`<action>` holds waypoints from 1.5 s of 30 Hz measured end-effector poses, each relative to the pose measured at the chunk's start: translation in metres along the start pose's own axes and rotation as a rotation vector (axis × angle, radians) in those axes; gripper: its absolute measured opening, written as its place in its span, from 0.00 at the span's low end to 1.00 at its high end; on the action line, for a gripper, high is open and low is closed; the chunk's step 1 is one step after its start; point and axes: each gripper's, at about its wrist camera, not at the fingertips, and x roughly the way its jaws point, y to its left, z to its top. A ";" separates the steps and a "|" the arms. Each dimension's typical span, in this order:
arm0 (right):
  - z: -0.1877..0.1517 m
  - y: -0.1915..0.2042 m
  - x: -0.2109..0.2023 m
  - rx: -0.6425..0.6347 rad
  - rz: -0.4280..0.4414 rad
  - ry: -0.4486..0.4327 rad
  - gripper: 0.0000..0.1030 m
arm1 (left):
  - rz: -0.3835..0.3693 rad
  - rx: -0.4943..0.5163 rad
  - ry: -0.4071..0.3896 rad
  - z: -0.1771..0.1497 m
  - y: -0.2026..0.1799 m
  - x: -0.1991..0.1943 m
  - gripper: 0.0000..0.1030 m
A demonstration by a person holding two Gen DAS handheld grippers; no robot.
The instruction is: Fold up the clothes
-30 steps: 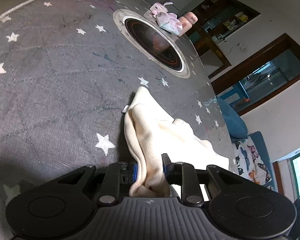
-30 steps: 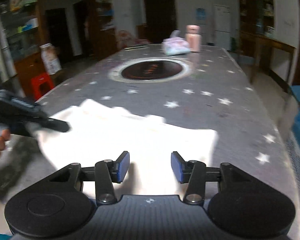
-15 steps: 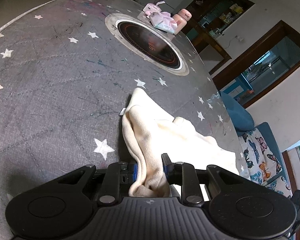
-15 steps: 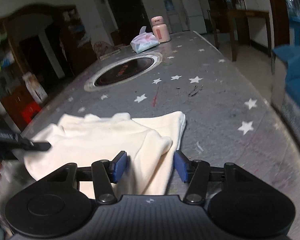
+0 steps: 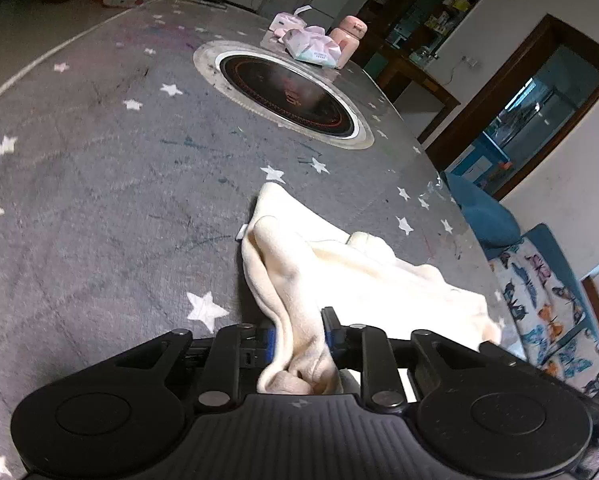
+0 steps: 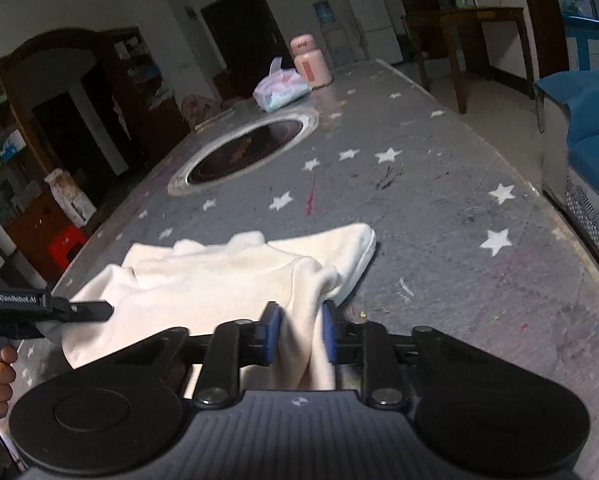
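Note:
A cream garment (image 5: 339, 264) lies on the near end of a grey star-patterned table (image 5: 99, 184). My left gripper (image 5: 298, 330) is shut on a bunched edge of the garment. In the right wrist view the garment (image 6: 219, 276) spreads leftward, and my right gripper (image 6: 298, 322) is shut on a fold of its near right edge. The left gripper (image 6: 79, 308) also shows there at the left, holding the garment's other end.
A round black cooktop (image 5: 287, 92) is set in the table's middle. A tissue pack (image 5: 313, 46) and a pink bottle (image 5: 349, 38) stand beyond it. A blue sofa (image 6: 591, 128) stands right of the table. A red stool (image 6: 65, 246) is at the left.
My right gripper has come down to the garment's right edge and closed on a fold of it. My left gripper keeps its hold and has hardly moved.

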 end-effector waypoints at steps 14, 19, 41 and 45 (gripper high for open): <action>0.028 0.004 -0.027 -0.071 -0.043 -0.089 0.09 | -0.036 0.176 -0.038 0.018 -0.059 0.006 0.16; 0.049 -0.008 -0.031 -0.099 -0.090 -0.104 0.06 | -0.056 0.207 -0.031 0.029 -0.086 0.020 0.16; 0.023 -0.071 -0.001 0.054 -0.106 -0.052 0.29 | 0.017 0.227 0.056 0.016 -0.081 0.050 0.18; 0.028 -0.059 0.003 0.016 -0.082 -0.041 0.10 | 0.011 0.250 0.038 0.020 -0.088 0.046 0.16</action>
